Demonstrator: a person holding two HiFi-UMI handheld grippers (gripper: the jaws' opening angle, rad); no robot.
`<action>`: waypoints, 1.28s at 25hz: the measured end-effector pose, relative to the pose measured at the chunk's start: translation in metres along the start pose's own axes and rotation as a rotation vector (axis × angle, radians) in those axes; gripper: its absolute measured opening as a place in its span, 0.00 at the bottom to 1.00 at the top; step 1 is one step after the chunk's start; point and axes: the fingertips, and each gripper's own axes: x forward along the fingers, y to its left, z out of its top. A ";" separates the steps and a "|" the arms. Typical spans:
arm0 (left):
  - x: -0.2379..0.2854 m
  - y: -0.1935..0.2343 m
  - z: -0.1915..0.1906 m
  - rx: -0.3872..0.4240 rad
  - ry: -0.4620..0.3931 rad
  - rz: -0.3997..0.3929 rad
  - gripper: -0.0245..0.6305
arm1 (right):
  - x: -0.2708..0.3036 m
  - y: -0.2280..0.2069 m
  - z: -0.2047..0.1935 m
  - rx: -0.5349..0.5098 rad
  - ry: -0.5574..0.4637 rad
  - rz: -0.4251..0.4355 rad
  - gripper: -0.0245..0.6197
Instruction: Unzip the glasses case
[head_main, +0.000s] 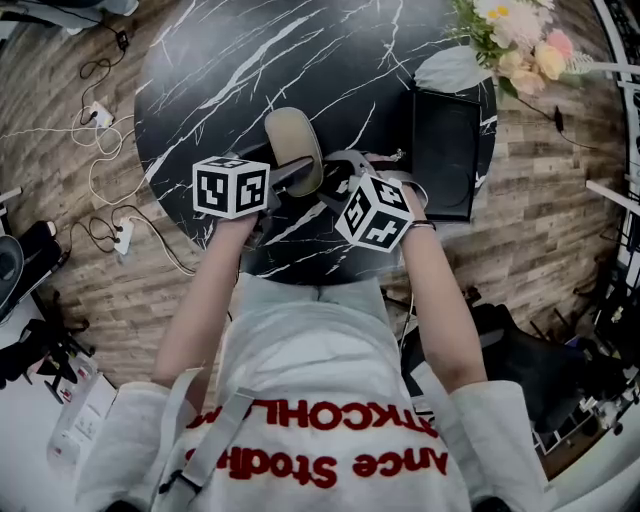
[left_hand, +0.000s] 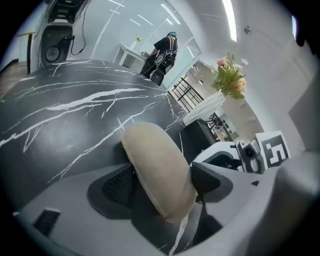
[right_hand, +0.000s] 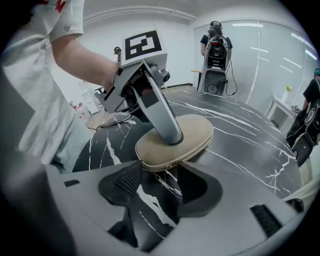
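The beige oval glasses case (head_main: 293, 150) lies flat on the black marble table (head_main: 210, 90), its two halves together along the seam. My left gripper (head_main: 297, 178) straddles the case's near end. In the left gripper view the case (left_hand: 155, 170) sits between the wide-spread jaws, and I see no squeeze on it. The right gripper view shows one left finger (right_hand: 162, 112) lying across the top of the case (right_hand: 192, 137). My right gripper (right_hand: 160, 187) stands open just short of the case's end, with only table between its jaws. A small zip tab (right_hand: 168, 167) shows at that end.
A black box (head_main: 445, 150) lies on the table to the right, beside a white vase (head_main: 455, 70) of flowers (head_main: 520, 40). Cables and a power strip (head_main: 110, 130) lie on the wooden floor at left. People stand far off in the room (right_hand: 215, 45).
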 end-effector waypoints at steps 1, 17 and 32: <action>-0.001 0.001 -0.001 -0.022 -0.010 -0.021 0.61 | 0.000 0.000 0.000 0.002 -0.007 -0.003 0.38; -0.004 0.005 -0.006 -0.114 -0.052 -0.109 0.55 | 0.000 0.011 0.003 -0.044 -0.061 -0.178 0.11; -0.003 0.005 -0.009 -0.155 -0.061 -0.100 0.53 | 0.020 0.050 -0.002 0.082 -0.090 -0.157 0.07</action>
